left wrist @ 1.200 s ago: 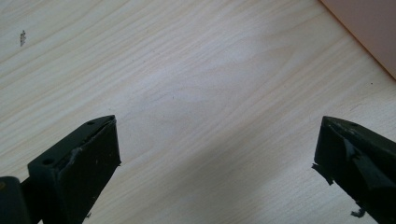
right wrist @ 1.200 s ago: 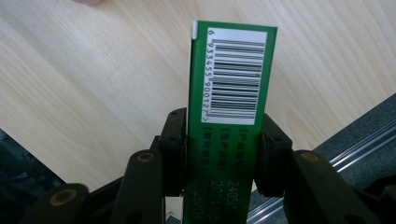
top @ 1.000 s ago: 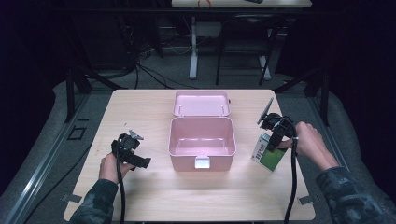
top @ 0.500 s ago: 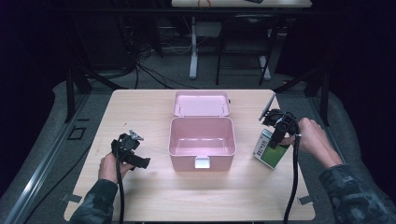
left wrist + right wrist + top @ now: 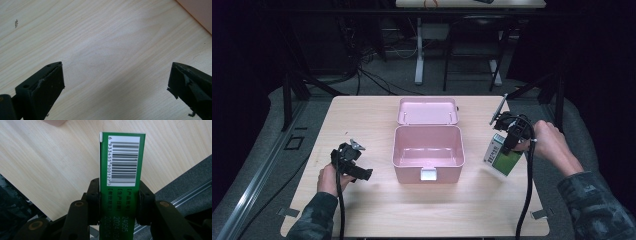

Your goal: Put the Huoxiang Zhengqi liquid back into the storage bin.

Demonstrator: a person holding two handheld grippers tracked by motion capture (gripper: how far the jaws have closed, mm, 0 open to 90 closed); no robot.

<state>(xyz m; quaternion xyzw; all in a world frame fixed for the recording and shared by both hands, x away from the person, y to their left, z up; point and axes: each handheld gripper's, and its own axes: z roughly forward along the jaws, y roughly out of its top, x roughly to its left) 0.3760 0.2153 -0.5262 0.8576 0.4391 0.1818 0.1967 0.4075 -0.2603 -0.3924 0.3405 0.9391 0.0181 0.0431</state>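
Note:
A green and white carton (image 5: 503, 156) hangs tilted just above the table at the right, with my right gripper (image 5: 510, 140) shut on it. In the right gripper view both pads press the carton's (image 5: 119, 170) narrow sides below its barcode label, at my right gripper (image 5: 119, 203). An open pink box (image 5: 427, 145) sits mid-table with its lid (image 5: 427, 110) laid back behind it; its inside looks bare. My left gripper (image 5: 360, 162) rests low at the table's left, jaws wide apart over bare wood (image 5: 112, 50), nothing between them.
The wooden table (image 5: 362, 115) ends close to the right of the carton, where a dark floor and a metal rail (image 5: 180, 195) lie below. A pink corner of the box (image 5: 200, 12) shows at the top right of the left gripper view. Desk legs and cables stand behind the table.
My right gripper has lifted the carton a little off the table and tilted it. The left gripper and the pink box have stayed put.

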